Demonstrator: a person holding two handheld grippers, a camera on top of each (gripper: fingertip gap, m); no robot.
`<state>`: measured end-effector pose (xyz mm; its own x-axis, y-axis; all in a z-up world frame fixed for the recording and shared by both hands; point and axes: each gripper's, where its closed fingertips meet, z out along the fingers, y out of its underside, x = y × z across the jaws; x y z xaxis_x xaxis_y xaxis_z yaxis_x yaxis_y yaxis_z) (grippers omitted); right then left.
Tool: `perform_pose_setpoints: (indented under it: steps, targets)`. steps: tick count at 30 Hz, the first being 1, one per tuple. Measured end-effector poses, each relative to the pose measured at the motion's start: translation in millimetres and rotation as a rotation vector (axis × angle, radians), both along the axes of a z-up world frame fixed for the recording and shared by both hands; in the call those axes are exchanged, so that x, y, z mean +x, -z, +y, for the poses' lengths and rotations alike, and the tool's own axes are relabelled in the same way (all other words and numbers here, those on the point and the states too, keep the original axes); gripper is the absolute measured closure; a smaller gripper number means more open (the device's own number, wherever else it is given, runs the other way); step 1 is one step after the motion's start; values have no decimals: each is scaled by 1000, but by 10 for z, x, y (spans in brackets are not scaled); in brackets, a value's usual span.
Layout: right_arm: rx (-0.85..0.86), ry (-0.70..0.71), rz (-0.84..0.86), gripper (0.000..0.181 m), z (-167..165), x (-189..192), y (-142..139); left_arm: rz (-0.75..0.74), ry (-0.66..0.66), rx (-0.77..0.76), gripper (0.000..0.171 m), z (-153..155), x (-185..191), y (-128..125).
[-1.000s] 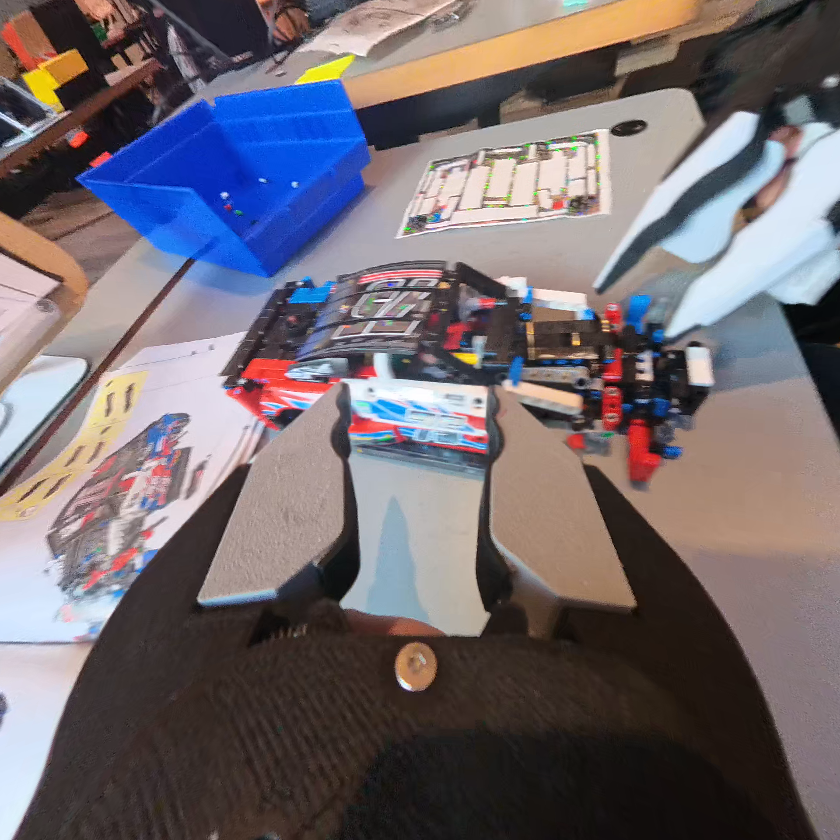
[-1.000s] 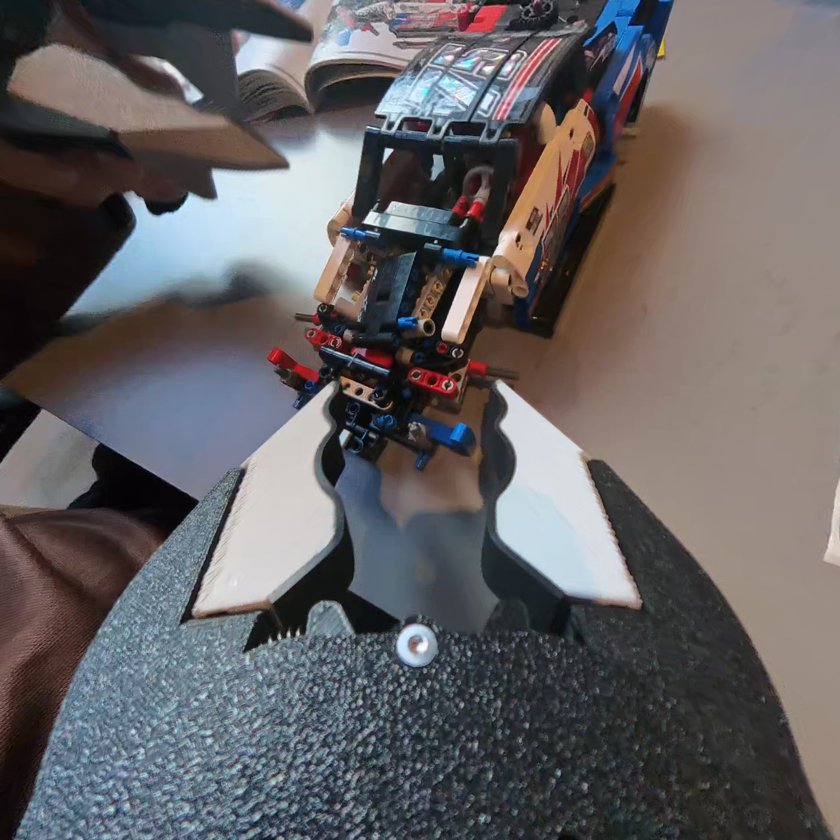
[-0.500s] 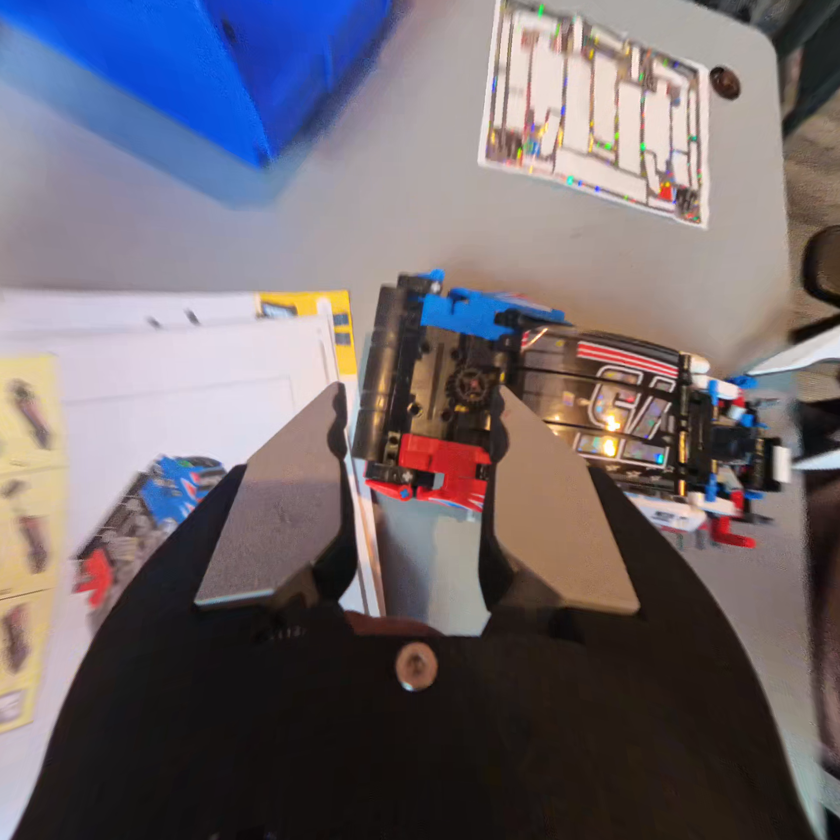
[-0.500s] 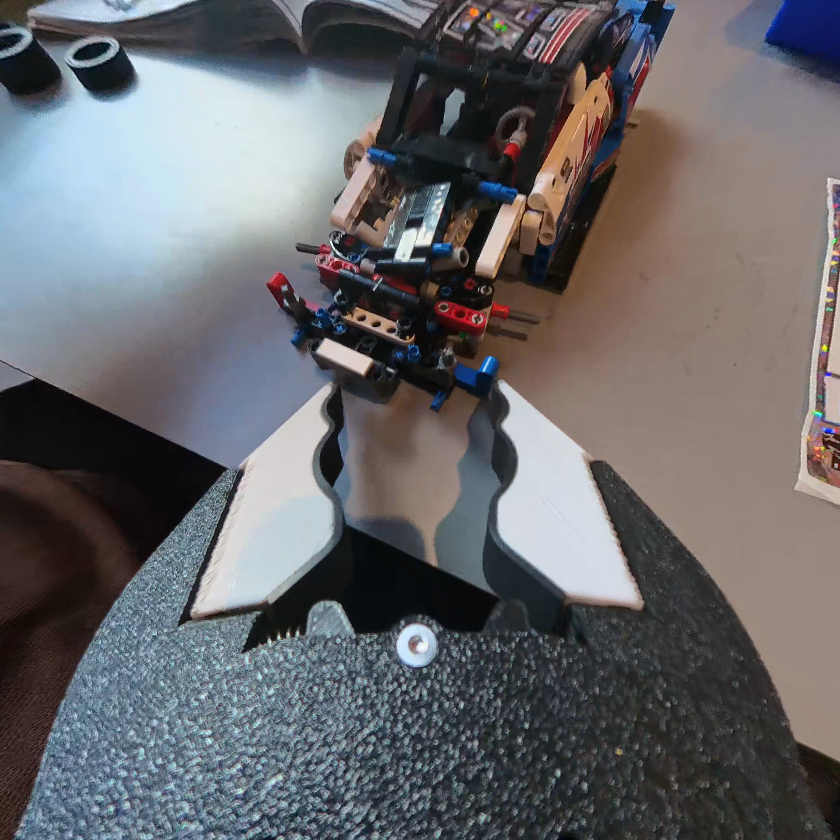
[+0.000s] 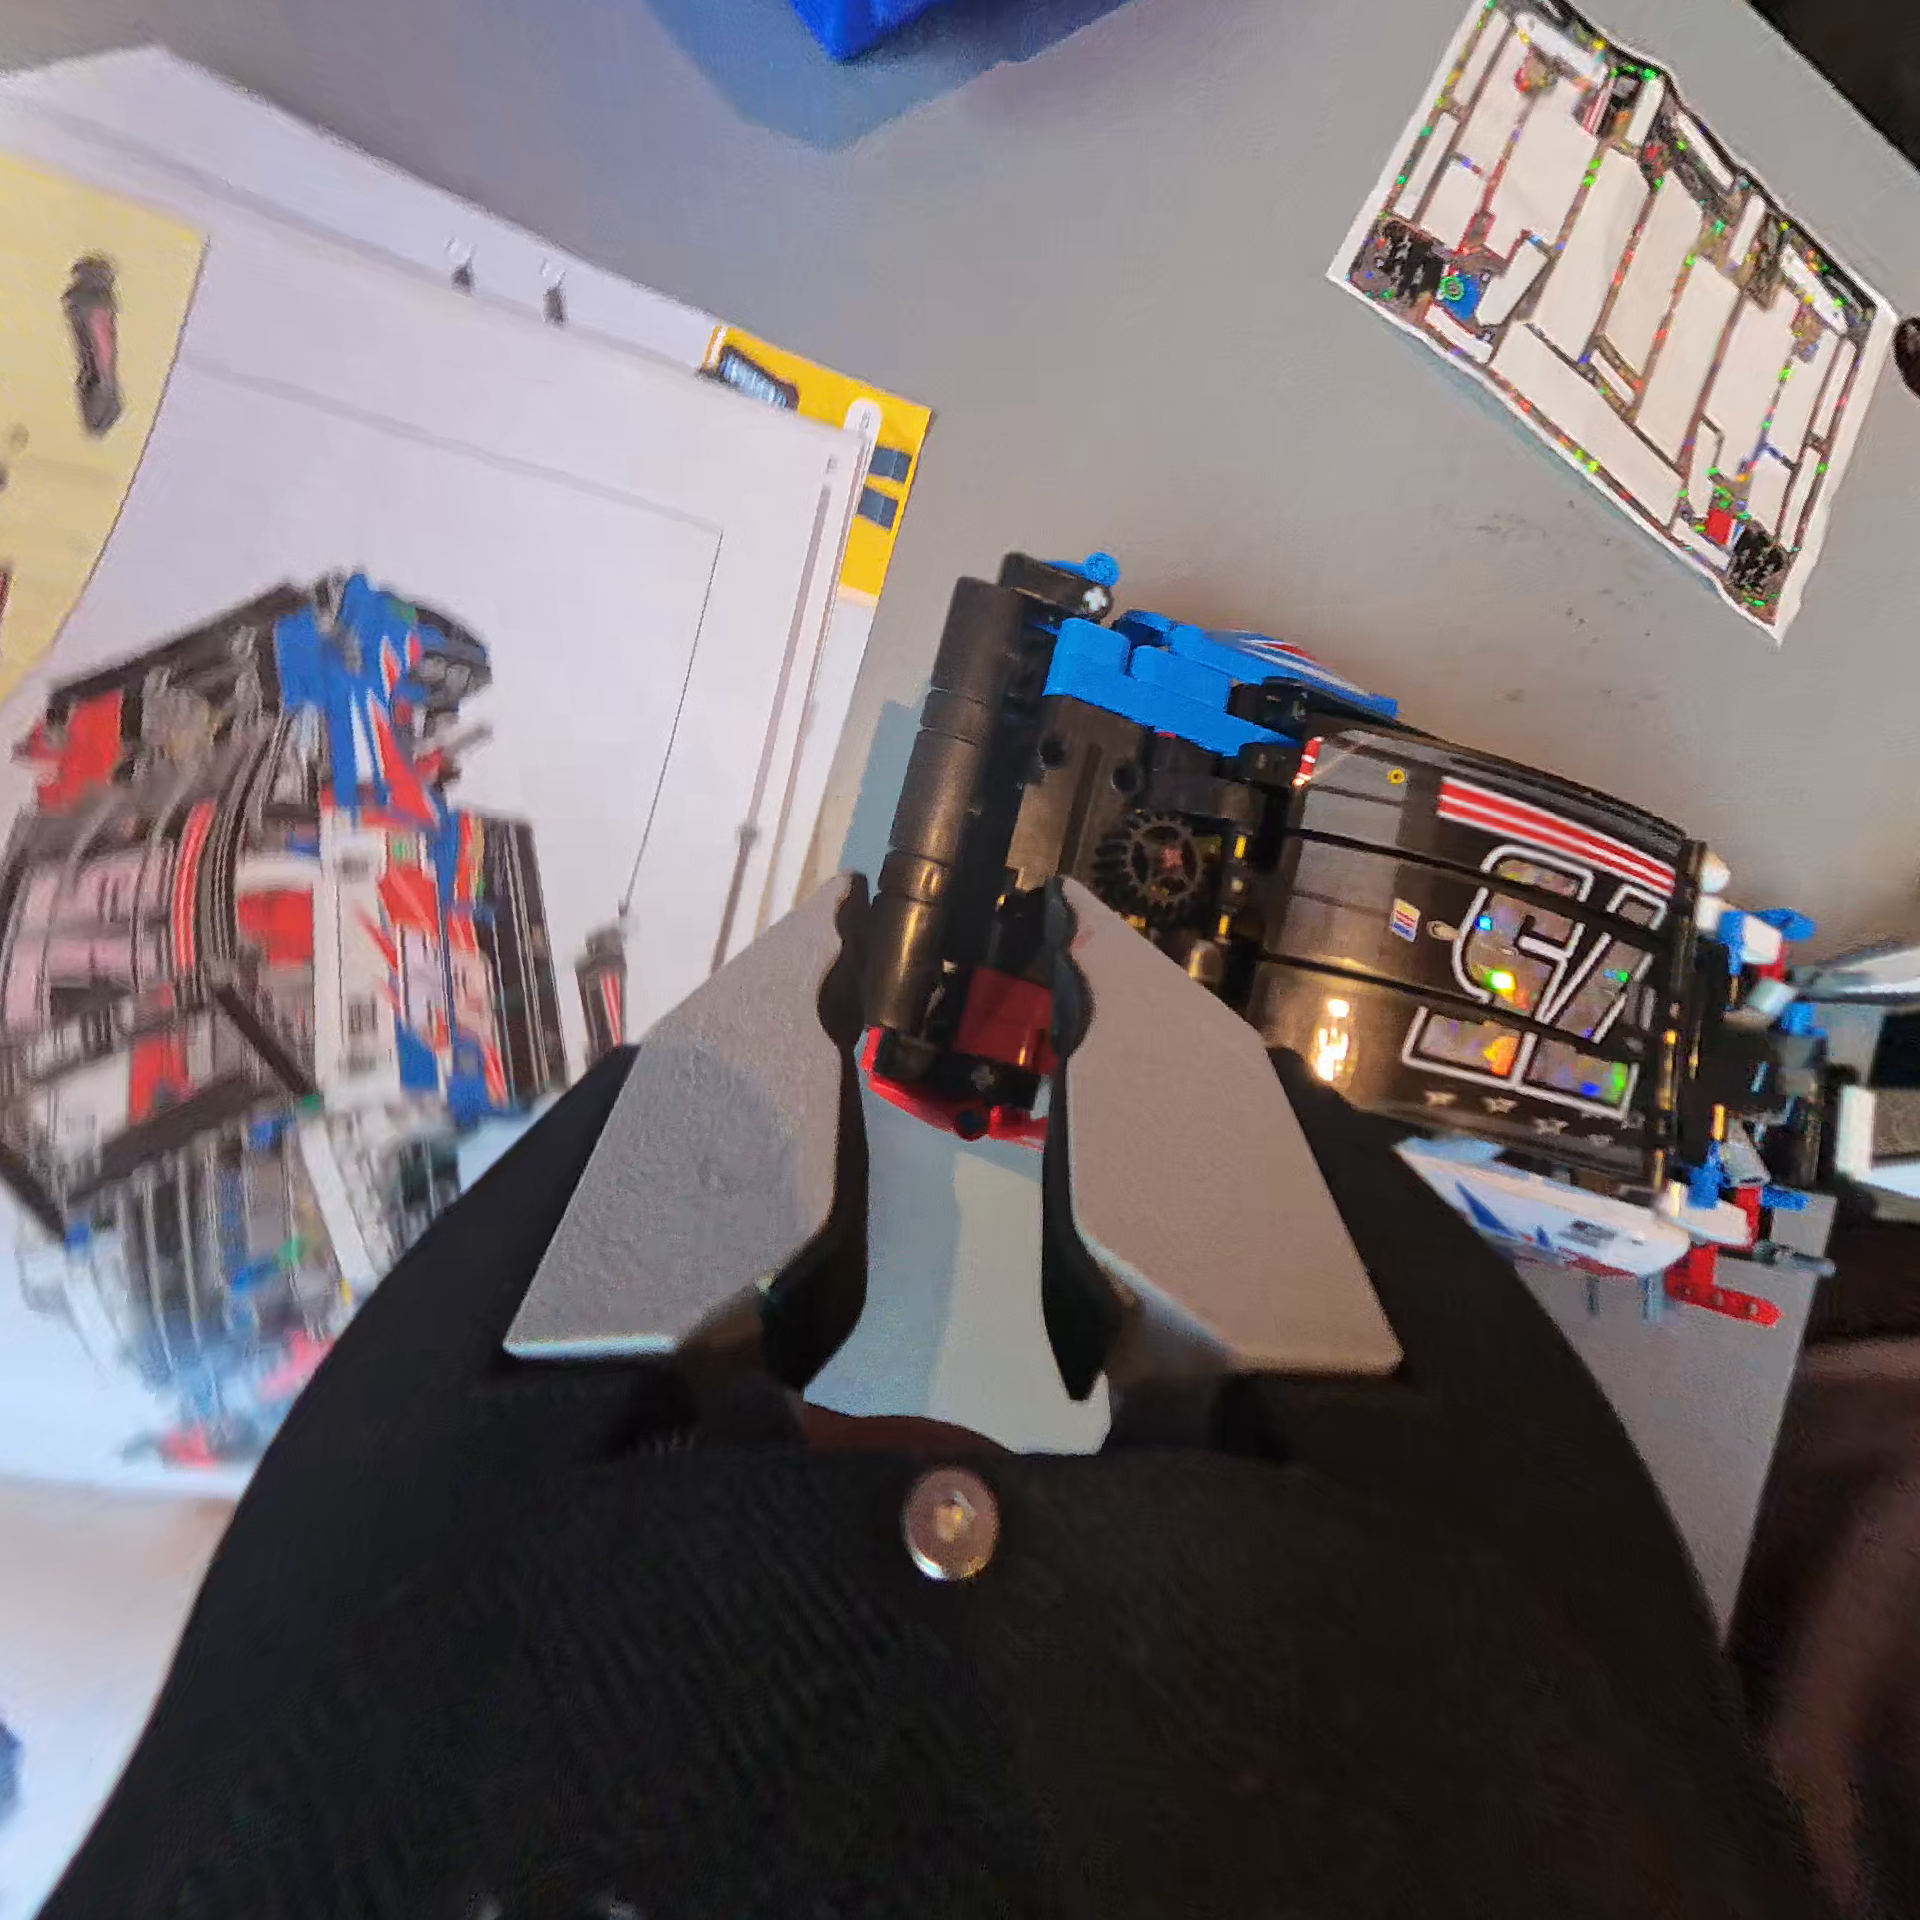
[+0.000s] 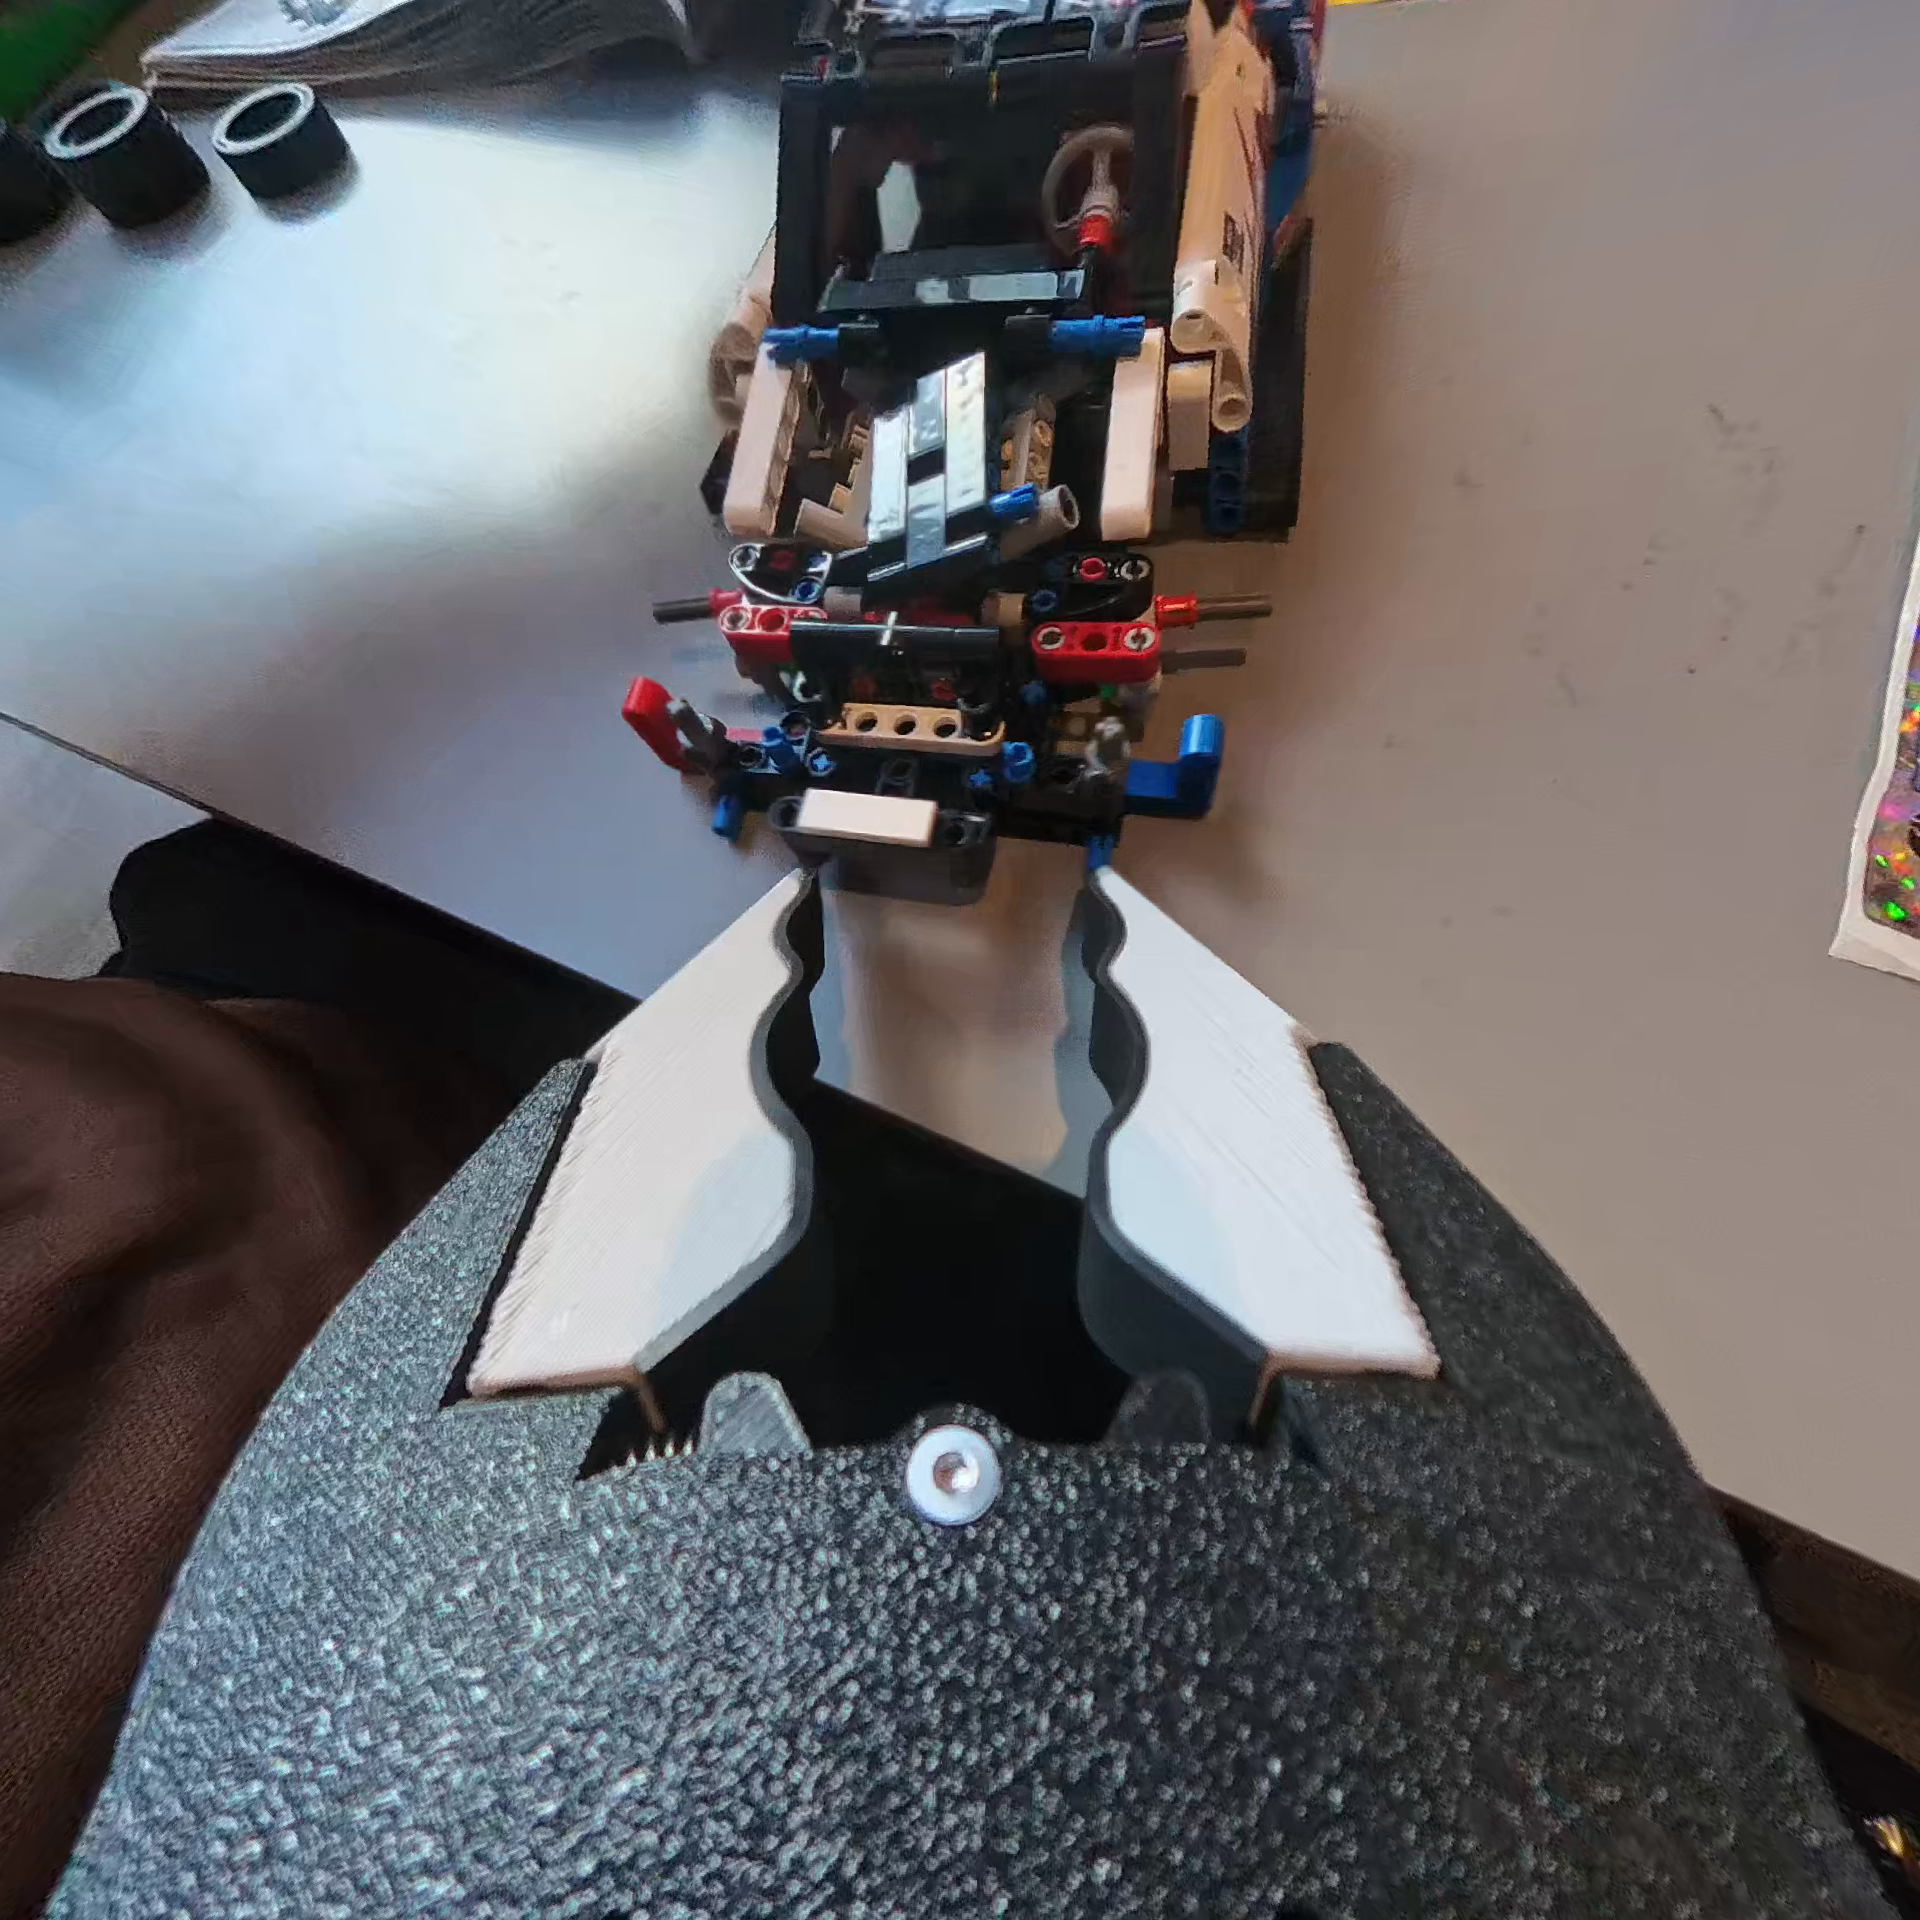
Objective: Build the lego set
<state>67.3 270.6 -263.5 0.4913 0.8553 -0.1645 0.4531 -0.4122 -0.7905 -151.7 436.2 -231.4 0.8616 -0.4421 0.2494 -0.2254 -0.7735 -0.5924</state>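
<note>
The partly built lego car (image 5: 1455, 914) lies on the grey table (image 5: 1195, 416); it has a black roof, blue and red trim and an exposed front frame. My left gripper (image 5: 954, 935) is at the car's rear end, and its fingers are closed on the black and red rear corner. In the right wrist view the car's front frame (image 6: 935, 665) points toward me. My right gripper (image 6: 951, 883) is open, with its fingertips just at the grey front piece (image 6: 894, 862), which sits toward the left finger. The right gripper's white fingers also show in the left wrist view (image 5: 1870, 997).
An open instruction booklet (image 5: 416, 727) lies left of the car. A sticker sheet (image 5: 1621, 301) lies beyond it, and a blue bin (image 5: 883, 21) is at the far edge. Black tyres (image 6: 197, 145) stand at the far left. The table's near edge runs under my right gripper. My right fingertips sit around 30 cm from my left ones.
My left gripper swung from the car's side round to its rear and narrowed onto the rear corner. My right gripper lined up on the car's front and narrowed slightly.
</note>
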Motion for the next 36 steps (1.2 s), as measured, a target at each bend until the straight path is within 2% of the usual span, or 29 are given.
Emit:
perform_pose_setpoints:
  steps: [4,8,11,17,20,22,23,26,28,30,33,36]
  targets:
    - [28,-24,-34,127,12,65,47,-29,-86,29,143,-463,-138,-10]
    - [50,-33,-40,125,133,171,-20,-78,-169,71,148,-986,-227,-25]
    - [-41,-71,-27,152,121,165,-9,-99,-230,103,149,-1350,-286,-32]
    - [-208,-69,25,164,208,177,-4,-135,-294,134,151,-1860,-255,-40]
    - [-341,-63,73,161,230,192,-16,-166,-315,145,151,-2056,-196,-43]
    - [-419,-117,119,137,199,206,-122,-194,-315,141,152,-2181,-137,-46]
    - [-417,-106,131,141,253,229,-176,-205,-310,140,152,-2238,-102,-48]
    - [-350,-170,160,139,286,226,-402,-218,-288,152,146,-2372,-20,-77]
    - [-223,-273,147,145,273,180,-525,-176,-275,198,144,-2406,-40,-145]
    - [-84,-380,107,153,270,100,-580,-124,-284,282,135,-2365,-110,-303]
    - [80,-533,39,164,304,-58,-585,-84,-226,386,129,-2285,-71,-537]
    - [228,-642,-57,163,440,-164,-515,18,-121,430,124,-2160,-7,-525]
